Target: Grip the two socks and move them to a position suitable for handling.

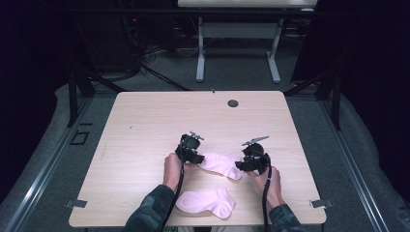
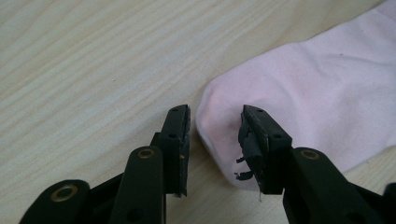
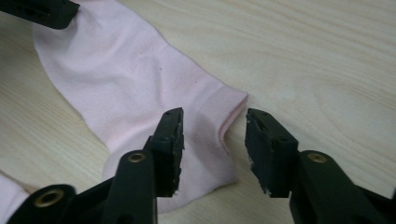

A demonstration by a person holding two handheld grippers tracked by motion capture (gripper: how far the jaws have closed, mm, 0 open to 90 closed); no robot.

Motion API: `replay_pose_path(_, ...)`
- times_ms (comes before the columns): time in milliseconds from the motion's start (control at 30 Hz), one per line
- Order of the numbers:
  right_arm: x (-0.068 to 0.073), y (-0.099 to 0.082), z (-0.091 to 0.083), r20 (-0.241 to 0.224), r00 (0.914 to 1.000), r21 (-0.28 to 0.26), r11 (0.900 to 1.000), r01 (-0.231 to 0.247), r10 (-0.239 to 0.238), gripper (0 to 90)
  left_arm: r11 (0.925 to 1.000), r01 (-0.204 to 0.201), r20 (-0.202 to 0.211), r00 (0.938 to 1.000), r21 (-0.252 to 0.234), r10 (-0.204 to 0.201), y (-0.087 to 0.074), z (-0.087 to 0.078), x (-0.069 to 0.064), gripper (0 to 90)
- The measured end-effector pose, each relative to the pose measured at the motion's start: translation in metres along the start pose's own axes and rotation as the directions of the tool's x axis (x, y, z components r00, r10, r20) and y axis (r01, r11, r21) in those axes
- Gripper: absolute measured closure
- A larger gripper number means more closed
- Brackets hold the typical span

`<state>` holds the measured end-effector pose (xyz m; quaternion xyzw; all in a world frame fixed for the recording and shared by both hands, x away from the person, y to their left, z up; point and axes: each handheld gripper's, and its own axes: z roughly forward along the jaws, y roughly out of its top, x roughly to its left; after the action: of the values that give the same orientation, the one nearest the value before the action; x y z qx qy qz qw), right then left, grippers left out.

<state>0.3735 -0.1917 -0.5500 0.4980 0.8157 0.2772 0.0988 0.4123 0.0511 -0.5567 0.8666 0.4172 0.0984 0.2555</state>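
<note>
Pink socks, two, flat on the pale wooden table [image 1: 145,125]. Nearest, by the front edge between the two forearms: near sock [image 1: 207,202], untouched, apart from both tools. Just beyond, lying crosswise at mid-table: far sock [image 1: 221,164], toe toward the left hand, cuff toward the right. At the toe: left tongs [image 2: 215,140], spread, one jaw down on bare wood just beside the rounded tip, the other over the fabric, nothing pinched yet. At the cuff: right tongs [image 3: 213,144], likewise spread, straddling the ribbed hem where its edge curls up slightly, pads not pressing. Seen from the high view as left tongs [image 1: 196,159] and right tongs [image 1: 240,166], bracketing the far sock end to end. Judged step: lining up a two-ended grasp, not yet taken. Next move calls for lowering slightly, pressing each pair together on its own end, catching fabric rather than sliding off the table, then lifting evenly, probably to lay it on its mate. Farther off: a small round grommet [image 1: 233,103] near the back edge, well clear.
</note>
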Motion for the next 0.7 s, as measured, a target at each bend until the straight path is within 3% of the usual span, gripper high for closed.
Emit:
replay_pose_path(67,0.0025,0.0014,0.0058,0.009,0.9999,0.037,0.9993,0.011,-0.012,61.3,0.9999,-0.014,-0.011,0.9998,0.001,0.014,-0.0009,0.0016,-0.0015,66.2)
replay_pose_path(300,0.0063,0.0018,0.0105,0.023,0.9990,0.064,0.9973,0.036,-0.038,72.7,0.9990,-0.045,-0.019,0.9988,0.004,0.045,-0.0007,0.0015,-0.0037,77.5)
replay_pose_path(400,0.0064,-0.0004,0.0119,0.007,0.9997,0.043,0.9988,0.025,-0.025,77.1,0.9989,-0.047,-0.020,0.9987,0.003,0.048,-0.0008,0.0017,-0.0036,82.1)
replay_pose_path(700,0.0071,-0.0008,0.0120,-0.012,0.9996,0.046,0.9986,0.027,-0.027,82.6,0.9988,-0.049,-0.018,0.9986,0.003,0.049,-0.0011,0.0015,-0.0029,85.9)
